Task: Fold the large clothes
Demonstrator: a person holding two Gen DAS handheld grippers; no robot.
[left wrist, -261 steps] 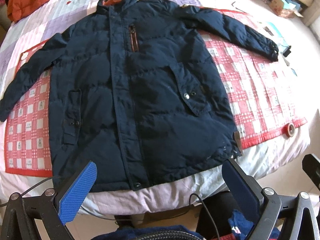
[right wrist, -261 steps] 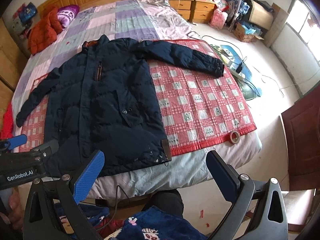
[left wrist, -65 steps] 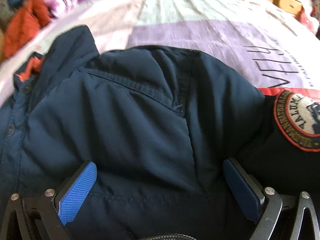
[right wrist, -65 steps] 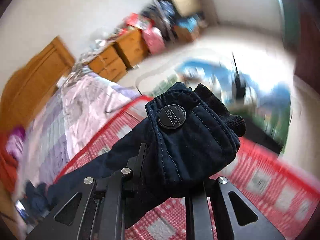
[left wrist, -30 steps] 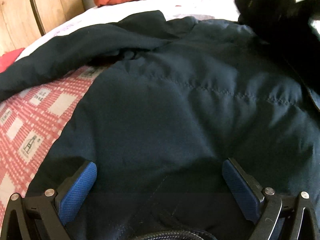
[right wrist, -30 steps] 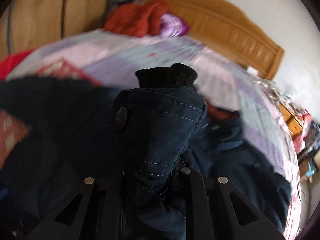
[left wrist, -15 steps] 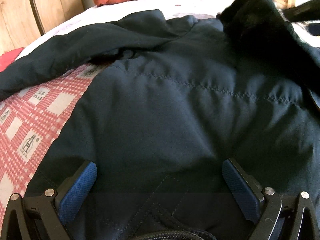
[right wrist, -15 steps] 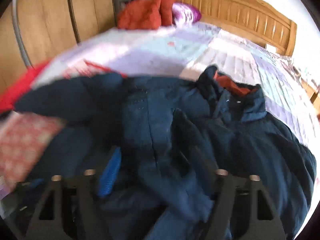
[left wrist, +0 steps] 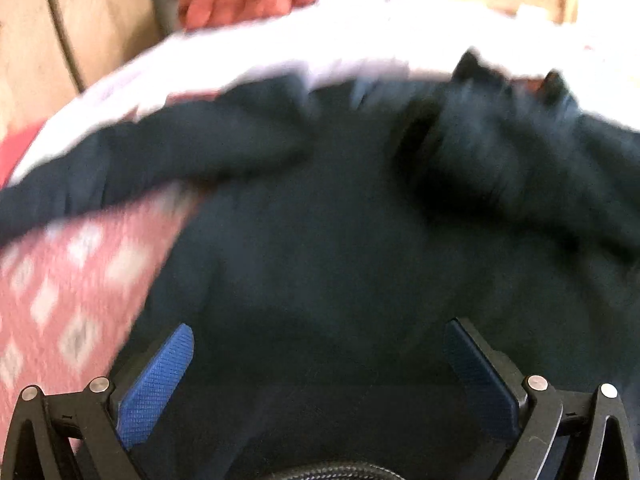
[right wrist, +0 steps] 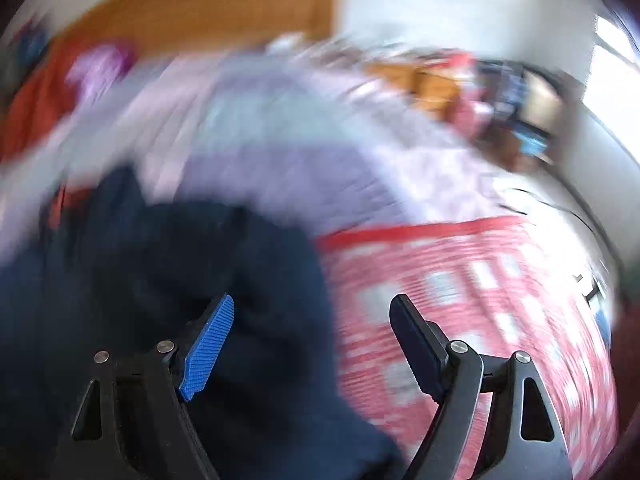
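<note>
Released a moment ago, the sleeve (left wrist: 500, 152) now lies folded across the jacket (left wrist: 340, 260), and the right gripper (right wrist: 310, 340) has swung away, its jaws wide and empty. Both views are blurred. Left gripper (left wrist: 316, 360) hovers low over the jacket's body, jaws wide, holding nothing. Jacket lies mid-bed on the red checked mat (right wrist: 480, 300), over the lilac quilt (right wrist: 280, 140).

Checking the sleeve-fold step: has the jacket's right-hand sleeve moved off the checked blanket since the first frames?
Yes. The sleeve now lies folded across the navy jacket, and the red checked blanket it earlier stretched over shows bare. Right gripper is open.
</note>
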